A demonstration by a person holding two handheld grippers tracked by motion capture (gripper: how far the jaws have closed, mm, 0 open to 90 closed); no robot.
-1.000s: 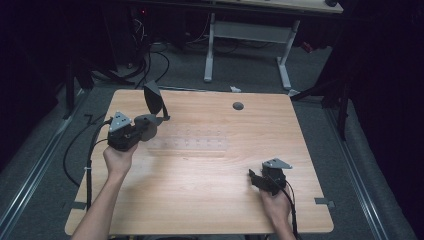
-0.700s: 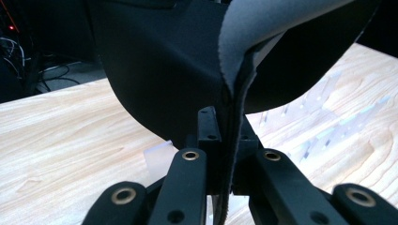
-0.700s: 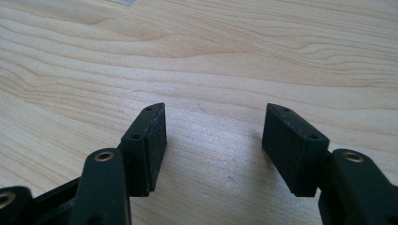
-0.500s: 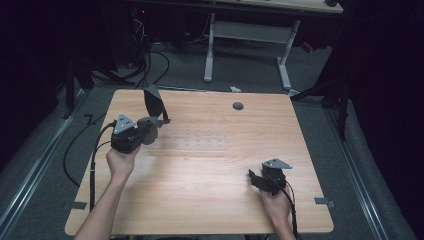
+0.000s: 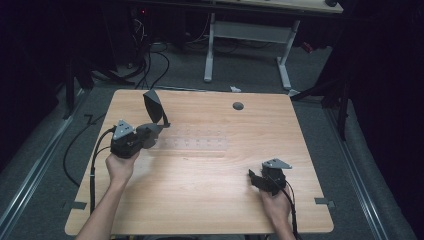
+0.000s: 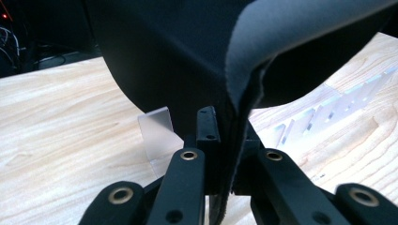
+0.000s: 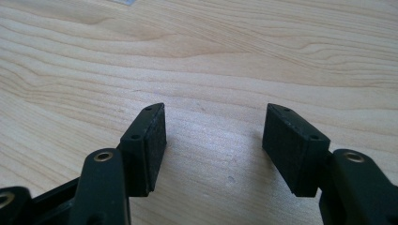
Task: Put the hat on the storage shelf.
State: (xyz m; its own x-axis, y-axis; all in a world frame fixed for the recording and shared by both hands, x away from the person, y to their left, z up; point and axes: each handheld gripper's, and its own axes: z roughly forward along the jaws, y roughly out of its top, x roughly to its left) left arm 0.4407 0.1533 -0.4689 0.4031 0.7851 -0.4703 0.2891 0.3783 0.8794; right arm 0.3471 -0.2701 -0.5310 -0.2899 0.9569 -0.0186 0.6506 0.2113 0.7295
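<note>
The left gripper (image 5: 150, 134) is clamped on the edge of a black pad (image 5: 152, 106), a thin rounded sheet that stands up from the jaws over the table's (image 5: 210, 210) far-left part. In the left gripper view the pad (image 6: 187, 61) rises from between the closed jaws, with a grey felt-like underside (image 6: 300, 33) curling over at the top. A clear plastic rack (image 5: 197, 143) lies flat just beside it, toward the table's middle.

Judgement on handling: the pad looks light and limp; it bends under its own weight, so it will flop and swing if moved fast. It appears neither fragile nor slippery; the fabric face should give the jaws good friction. The present hold at the rim is adequate for lifting. A second hold on the opposite edge would keep it flat for laying down.

The right gripper (image 7: 213, 140) rests low over bare wood near the front-right corner, jaws apart, with nothing between them.
</note>
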